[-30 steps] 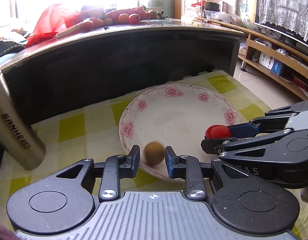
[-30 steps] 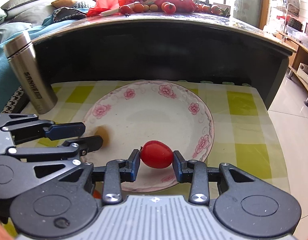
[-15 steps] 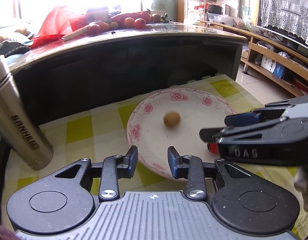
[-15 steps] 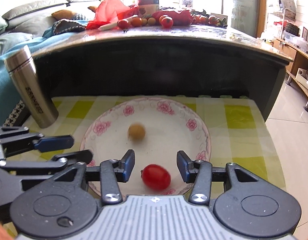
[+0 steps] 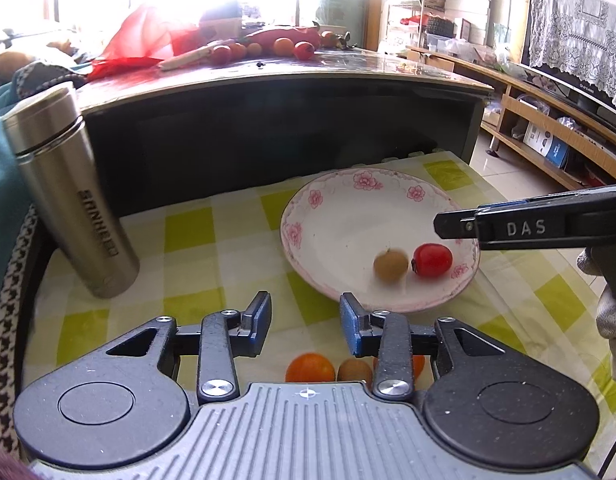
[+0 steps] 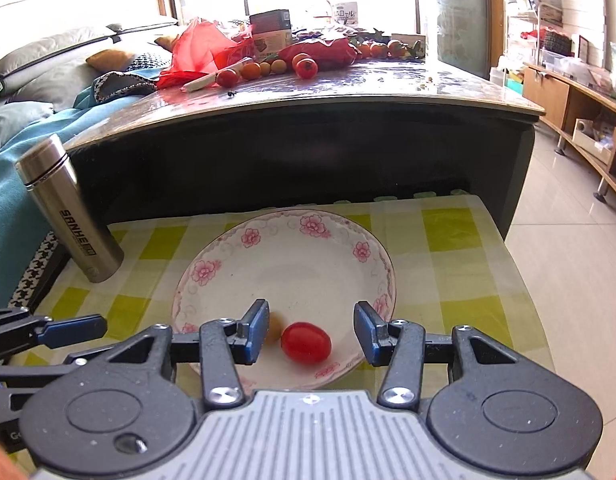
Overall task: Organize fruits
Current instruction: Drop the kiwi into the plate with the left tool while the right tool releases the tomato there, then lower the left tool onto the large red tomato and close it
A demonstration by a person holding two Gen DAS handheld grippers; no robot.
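Both the left gripper (image 5: pixel 305 318) and the right gripper (image 6: pixel 310 330) are spread wide and hold nothing, while a red tomato (image 6: pixel 306 343) and a little brown fruit (image 5: pixel 390 265) sit side by side in the flowered plate (image 6: pixel 244 264).

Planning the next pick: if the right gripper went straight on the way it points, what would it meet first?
Most likely the red tomato, lying in the plate between the open right gripper fingers; depth is uncertain.

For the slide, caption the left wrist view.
Open left hand-held gripper facing floral plate holding cherry tomato and brown fruit.
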